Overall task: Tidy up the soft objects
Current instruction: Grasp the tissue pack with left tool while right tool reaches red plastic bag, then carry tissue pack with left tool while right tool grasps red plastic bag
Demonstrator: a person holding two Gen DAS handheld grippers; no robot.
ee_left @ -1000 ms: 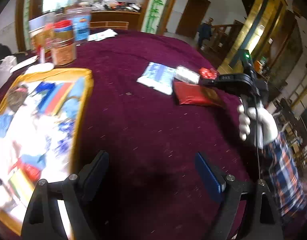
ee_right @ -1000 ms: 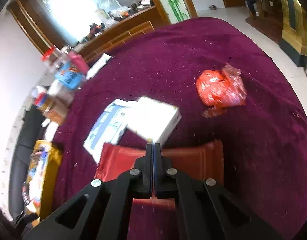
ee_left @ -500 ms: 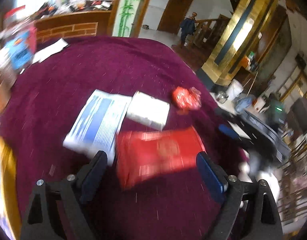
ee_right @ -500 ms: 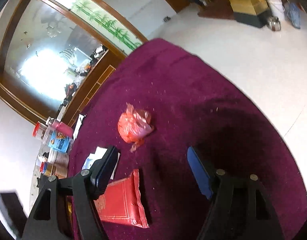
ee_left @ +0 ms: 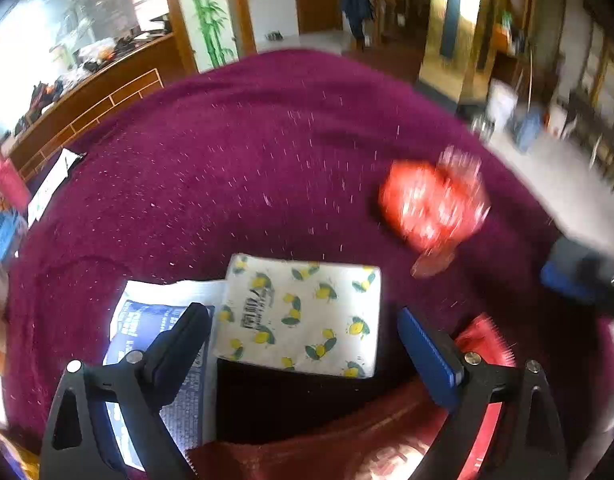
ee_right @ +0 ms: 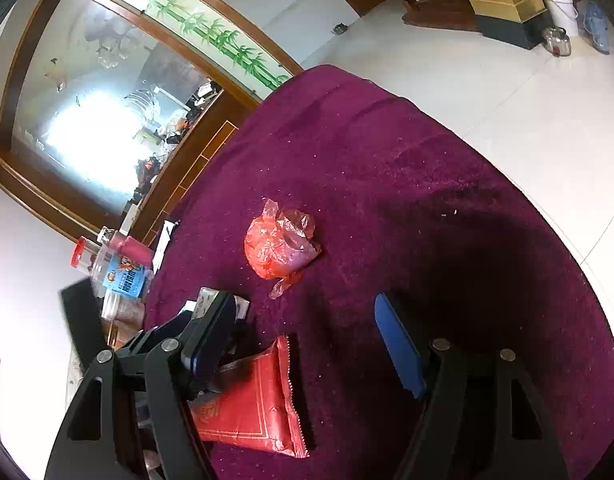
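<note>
A lemon-printed tissue pack (ee_left: 303,314) is seen lying on the maroon worktop (ee_left: 247,152), between the left gripper (ee_left: 303,344)'s widening fingers, untouched. One blue-white packet (ee_left: 147,320) is overlapped by it; one red foil pouch (ee_right: 255,404) and one crumpled red bag (ee_right: 277,246) lie near. The right gripper (ee_right: 307,344)'s fingers are spread over bare cloth.

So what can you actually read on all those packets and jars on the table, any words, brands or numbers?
Nothing reads clearly enough to quote.
Lemon-print tissue pack: dark printed characters, too blurred to read.
Blue and white packet: rows of print, too small to read.
Red foil packet: a gold emblem and border, characters illegible.
Jar with a blue label: a cartoon face over bold lettering, too small to make out.
Red plastic bag: no text visible.
</note>
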